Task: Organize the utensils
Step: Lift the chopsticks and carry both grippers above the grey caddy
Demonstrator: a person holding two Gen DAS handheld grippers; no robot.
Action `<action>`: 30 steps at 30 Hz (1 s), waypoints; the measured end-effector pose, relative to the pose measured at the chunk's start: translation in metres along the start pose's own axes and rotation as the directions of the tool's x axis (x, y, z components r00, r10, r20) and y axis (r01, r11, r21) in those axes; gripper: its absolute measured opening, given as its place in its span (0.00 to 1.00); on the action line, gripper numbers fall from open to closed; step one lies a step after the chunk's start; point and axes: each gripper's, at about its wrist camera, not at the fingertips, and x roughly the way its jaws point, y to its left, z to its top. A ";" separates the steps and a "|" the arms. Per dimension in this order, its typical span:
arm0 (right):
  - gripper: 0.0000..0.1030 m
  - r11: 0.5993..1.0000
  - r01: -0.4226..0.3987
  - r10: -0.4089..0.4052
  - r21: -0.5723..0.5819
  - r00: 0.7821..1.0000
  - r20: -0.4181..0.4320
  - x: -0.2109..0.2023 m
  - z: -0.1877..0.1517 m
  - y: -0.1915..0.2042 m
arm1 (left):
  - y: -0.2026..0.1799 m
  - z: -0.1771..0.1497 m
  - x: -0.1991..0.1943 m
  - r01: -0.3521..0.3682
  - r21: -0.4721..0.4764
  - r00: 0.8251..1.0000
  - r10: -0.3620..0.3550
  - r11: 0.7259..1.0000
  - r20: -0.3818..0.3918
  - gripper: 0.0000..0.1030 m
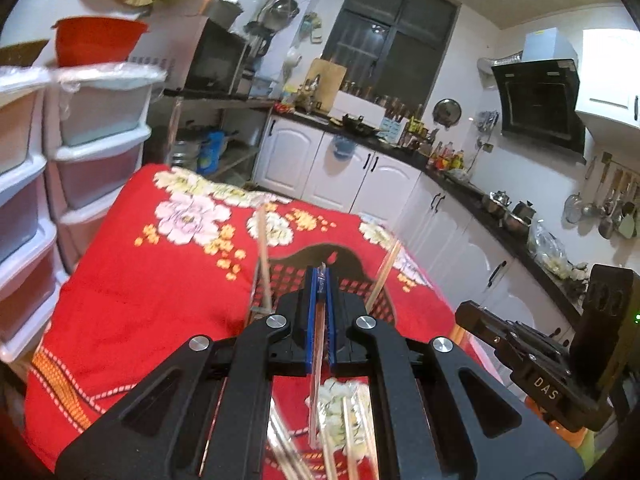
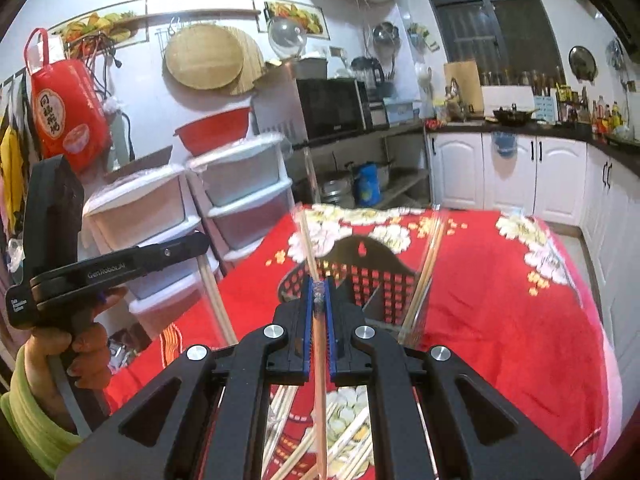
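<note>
A dark brown perforated utensil holder (image 1: 344, 268) stands on the red floral tablecloth (image 1: 160, 264), with chopsticks (image 1: 264, 256) standing in it. My left gripper (image 1: 320, 276) is shut on a wrapped chopstick (image 1: 318, 364), its tip just in front of the holder. In the right wrist view my right gripper (image 2: 319, 284) is shut on a wrapped chopstick (image 2: 319, 380), close before the holder (image 2: 372, 276), which has chopsticks (image 2: 424, 276) leaning in it. Loose chopsticks (image 2: 344, 448) lie on the cloth under the grippers.
White plastic drawer units (image 1: 100, 148) stand left of the table, a red basin (image 1: 94, 40) on top. White kitchen cabinets (image 1: 320, 160) and a dark counter run behind and right. The other handheld gripper (image 2: 100, 272) shows at left in the right wrist view.
</note>
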 end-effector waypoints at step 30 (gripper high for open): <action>0.06 0.997 0.071 -0.061 -0.020 0.945 0.322 0.023 0.098 -0.035 | -0.052 0.067 0.056 -0.076 0.107 0.977 0.053 0.991 0.205 0.00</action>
